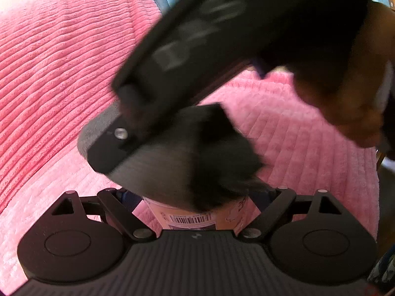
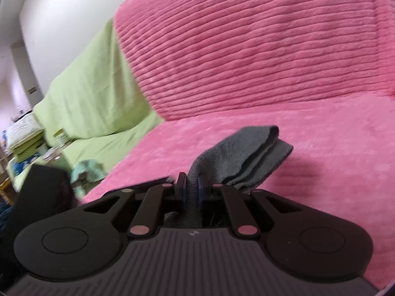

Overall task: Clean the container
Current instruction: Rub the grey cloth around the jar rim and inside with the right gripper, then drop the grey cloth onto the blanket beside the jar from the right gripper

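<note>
Our left tongs clasp the pink container above the pink sofa. Our right tongs are clenched on a folded grey cloth, pressing it onto the container's top.

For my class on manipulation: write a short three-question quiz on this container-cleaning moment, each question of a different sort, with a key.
1. True or false: the right gripper is shut on a folded grey cloth.
2. What does the left gripper hold? A) pink container with a barcode B) glass bottle C) sponge
3. Fill in: the cloth is pressed against the container's ____.

Key: 1 true; 2 A; 3 top
</note>
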